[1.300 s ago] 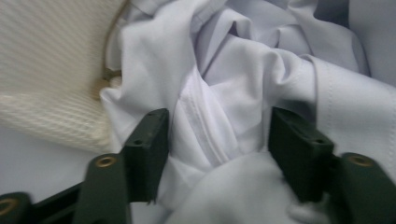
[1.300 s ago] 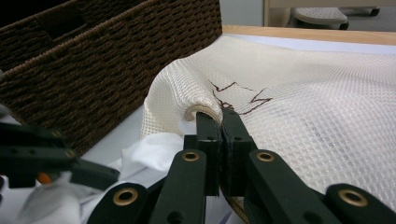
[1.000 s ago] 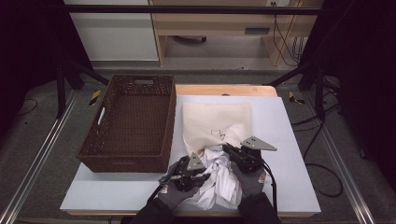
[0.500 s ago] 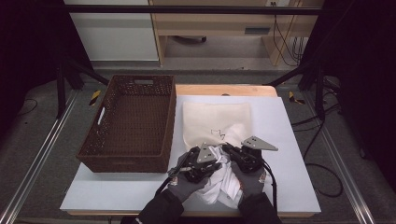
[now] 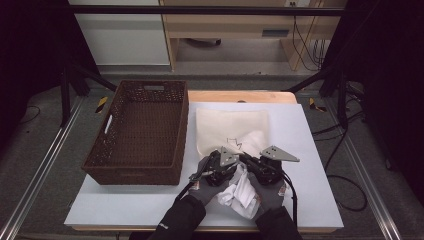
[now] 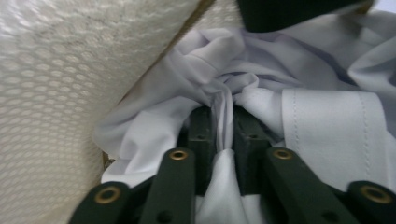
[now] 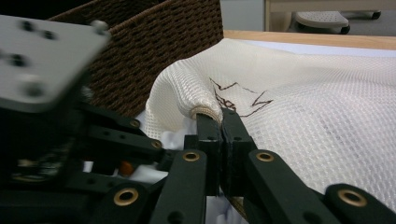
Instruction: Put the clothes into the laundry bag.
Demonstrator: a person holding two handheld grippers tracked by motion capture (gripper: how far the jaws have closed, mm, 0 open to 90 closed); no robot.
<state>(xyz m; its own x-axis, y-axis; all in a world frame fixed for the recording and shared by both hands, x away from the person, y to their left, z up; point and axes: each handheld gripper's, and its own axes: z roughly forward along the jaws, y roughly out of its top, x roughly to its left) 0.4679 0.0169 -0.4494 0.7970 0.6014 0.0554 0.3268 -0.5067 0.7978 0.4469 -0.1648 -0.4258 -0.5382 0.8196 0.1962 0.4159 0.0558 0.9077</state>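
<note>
Down at the near edge of the table [image 5: 125, 212], both hands worked close together over a crumpled white garment [image 5: 241, 192]. That garment lay bunched between the two grippers, half tucked at the mouth of a cream mesh laundry bag [image 5: 230, 127] spread flat just beyond them. The left gripper [image 5: 214, 169] had a fold of the white cloth [image 6: 224, 116] between its narrow-set jaws; these had just been easing apart, yet the fabric was still caught there, right against the bag's mesh wall [image 6: 60, 93]. The right gripper [image 5: 250, 162] was clamped tight on the bag's rolled rim [image 7: 205, 109], lifting that edge into a hump beside a dark scribbled mark [image 7: 238, 98]. A brown wicker basket [image 5: 137, 170] stood just left of the bag, close behind the left gripper. Compared with a second before, the left hand had pushed forward toward the bag's opening, and less of the white heap showed near the table edge, while the right hand had kept its place.
</note>
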